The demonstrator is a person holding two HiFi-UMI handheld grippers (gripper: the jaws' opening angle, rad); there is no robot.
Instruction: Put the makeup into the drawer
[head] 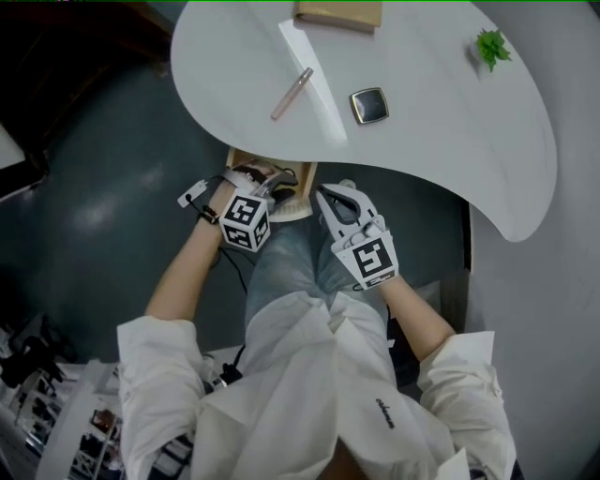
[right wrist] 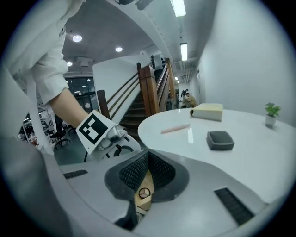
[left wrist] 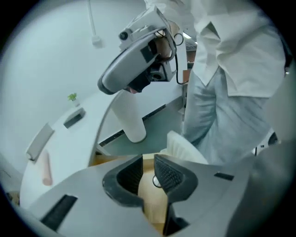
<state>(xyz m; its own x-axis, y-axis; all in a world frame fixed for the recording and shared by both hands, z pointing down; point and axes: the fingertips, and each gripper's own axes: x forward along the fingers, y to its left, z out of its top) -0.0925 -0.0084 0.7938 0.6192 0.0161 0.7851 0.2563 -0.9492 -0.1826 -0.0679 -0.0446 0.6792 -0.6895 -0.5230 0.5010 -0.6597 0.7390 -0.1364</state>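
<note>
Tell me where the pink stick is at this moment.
In the head view the pink stick lies on the white table, just left of the dark square case and nearer the person than the beige box.

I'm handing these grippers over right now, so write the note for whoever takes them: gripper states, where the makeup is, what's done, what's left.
Left gripper: jaws narrowly apart, nothing between them, by the open wooden drawer.
Right gripper: jaws together, empty, beside the left one below the table edge.
Makeup: pink tube and square compact both lie on the white table, apart from each other.
Done: drawer is open.
Left: both items go into the drawer.
</note>
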